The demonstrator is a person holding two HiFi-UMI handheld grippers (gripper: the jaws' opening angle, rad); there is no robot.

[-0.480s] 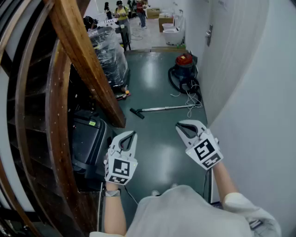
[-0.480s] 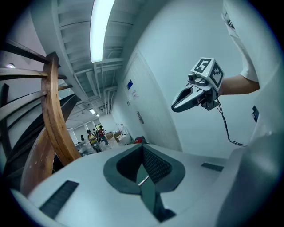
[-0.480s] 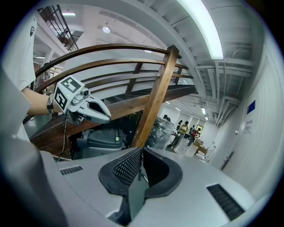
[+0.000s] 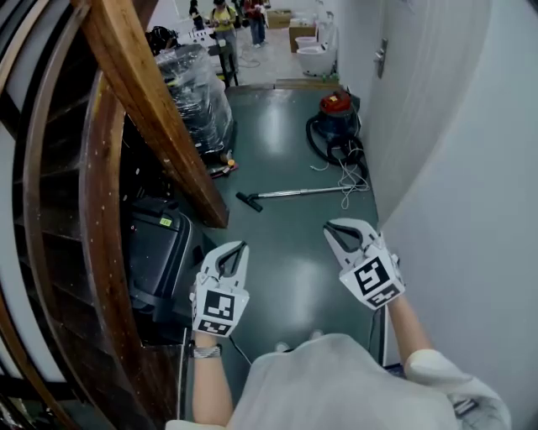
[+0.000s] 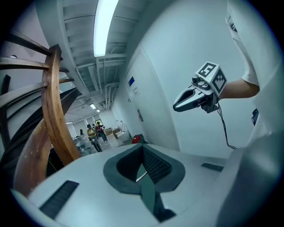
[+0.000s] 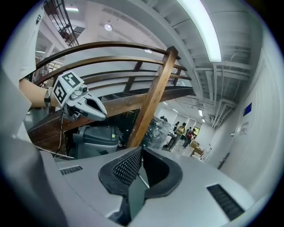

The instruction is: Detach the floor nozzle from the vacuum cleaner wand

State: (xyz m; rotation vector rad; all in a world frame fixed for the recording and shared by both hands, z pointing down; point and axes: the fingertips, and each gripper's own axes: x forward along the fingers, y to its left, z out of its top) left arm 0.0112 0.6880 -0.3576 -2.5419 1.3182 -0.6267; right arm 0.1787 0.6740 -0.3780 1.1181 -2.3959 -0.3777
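Note:
Far ahead on the dark green floor lies the chrome vacuum wand [image 4: 304,192], its black floor nozzle [image 4: 249,201] on the left end. The red canister vacuum [image 4: 336,112] stands beyond it by the wall, with a black hose looped round it. My left gripper [image 4: 242,247] and right gripper [image 4: 329,226] hover side by side well short of the wand, both shut and empty. In the left gripper view my own jaws [image 5: 142,145] meet at the tip, and the right gripper [image 5: 176,107] hangs at the upper right. The right gripper view shows its closed jaws [image 6: 141,150] and the left gripper [image 6: 103,116].
A slanted wooden stair beam [image 4: 143,101] and curved railing fill the left. Below it sit a black bin [image 4: 160,252] and plastic-wrapped goods [image 4: 197,92]. A white wall [image 4: 471,168] runs along the right. A white cord [image 4: 349,180] lies by the wand's end. People [image 4: 225,18] stand far off.
The floor scene has slid slightly up in the head view. Both grippers stay shut and hold nearly the same places.

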